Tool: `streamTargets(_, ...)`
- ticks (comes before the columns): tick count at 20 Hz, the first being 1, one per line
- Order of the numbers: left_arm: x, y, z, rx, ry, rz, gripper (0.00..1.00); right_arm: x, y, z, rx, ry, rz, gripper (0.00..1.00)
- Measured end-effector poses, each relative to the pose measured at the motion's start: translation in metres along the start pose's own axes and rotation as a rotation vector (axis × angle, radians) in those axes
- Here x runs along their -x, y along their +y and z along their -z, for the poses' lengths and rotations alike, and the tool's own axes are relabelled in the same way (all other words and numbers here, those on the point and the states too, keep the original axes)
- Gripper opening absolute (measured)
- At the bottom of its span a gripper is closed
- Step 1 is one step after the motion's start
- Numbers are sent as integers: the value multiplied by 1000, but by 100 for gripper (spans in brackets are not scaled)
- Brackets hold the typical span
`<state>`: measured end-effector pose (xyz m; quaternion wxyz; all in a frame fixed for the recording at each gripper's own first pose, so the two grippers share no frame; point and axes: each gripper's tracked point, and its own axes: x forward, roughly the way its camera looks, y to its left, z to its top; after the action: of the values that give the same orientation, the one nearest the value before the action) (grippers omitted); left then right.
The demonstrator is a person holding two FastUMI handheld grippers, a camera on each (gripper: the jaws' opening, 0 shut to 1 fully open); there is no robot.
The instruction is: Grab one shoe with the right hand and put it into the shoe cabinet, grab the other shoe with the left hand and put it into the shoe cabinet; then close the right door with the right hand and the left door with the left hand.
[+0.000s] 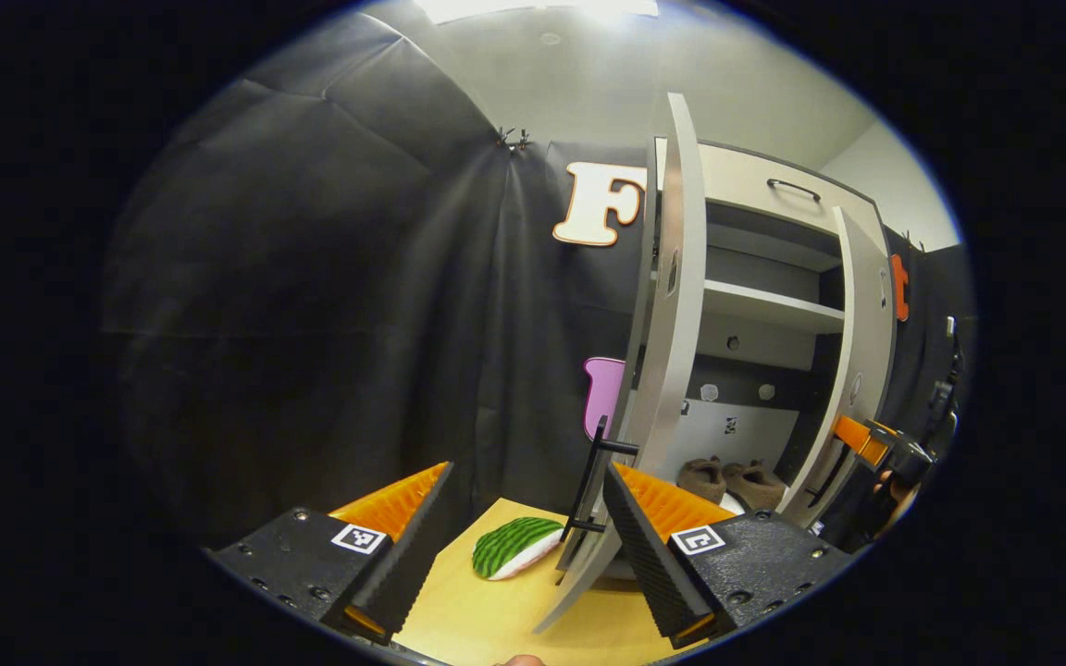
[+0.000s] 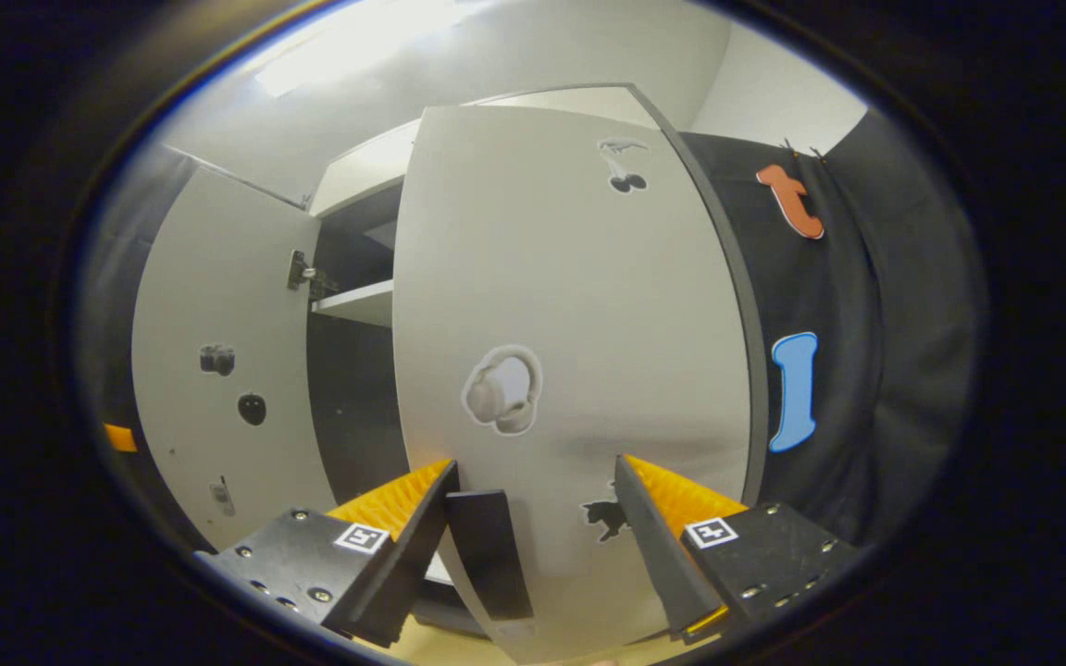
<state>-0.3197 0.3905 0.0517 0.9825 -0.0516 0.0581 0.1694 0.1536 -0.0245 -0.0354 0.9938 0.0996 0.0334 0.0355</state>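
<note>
The tall pale-grey shoe cabinet (image 1: 774,305) with dark inner walls and a light shelf is standing on the yellow wooden tabletop (image 1: 496,620), and both of its flat grey panel doors are hanging open. In the left gripper view the left door (image 1: 672,305) is showing nearly edge-on, with its slim black bar handle (image 1: 593,481) just ahead of the left gripper (image 1: 524,527). In the right gripper view the right door (image 2: 570,351), dotted with small stickers, is facing the camera at close range, and its black handle (image 2: 489,553) is sitting low on the panel between the spread fingers of the right gripper (image 2: 533,536).

Both grippers are holding their fingers wide apart, clamping nothing; whether a fingertip is touching either door cannot be told. The right gripper (image 1: 875,449) is also appearing beside the right door's outer edge in the left gripper view.

The pair of brown fuzzy slippers (image 1: 727,481) is already lying side by side on the cabinet's bottom level, so the doors appear to be what remains. A green-striped, watermelon-patterned soft item (image 1: 516,548) is resting on the tabletop near the foot of the left door.

The doors are likely stiff, light boards swinging freely on hinges, so a gentle push should be moving them. Their smooth faces are probably offering little friction. Pressing flat near the handle edge, far from the hinge, or closing the fingers around the bar handle, is looking like the surest hold.
</note>
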Motion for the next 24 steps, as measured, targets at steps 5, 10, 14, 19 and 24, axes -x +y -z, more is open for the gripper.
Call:
streamTargets(5,-14,2,4,-11,7,30,92,-20,6,4,-9,5,20,100)
streamTargets(10,-35,-6,2,3,9,98,92,-35,9,6,0,-4,43,100)
streamTargets(14,-46,-11,-1,-1,5,144,92,-45,9,8,-14,-9,61,100)
streamTargets(19,-54,-17,-5,-30,-6,194,92,-53,10,9,3,-23,102,100)
streamTargets(24,-60,-18,-6,-76,-15,215,92,-57,10,11,24,-33,130,100)
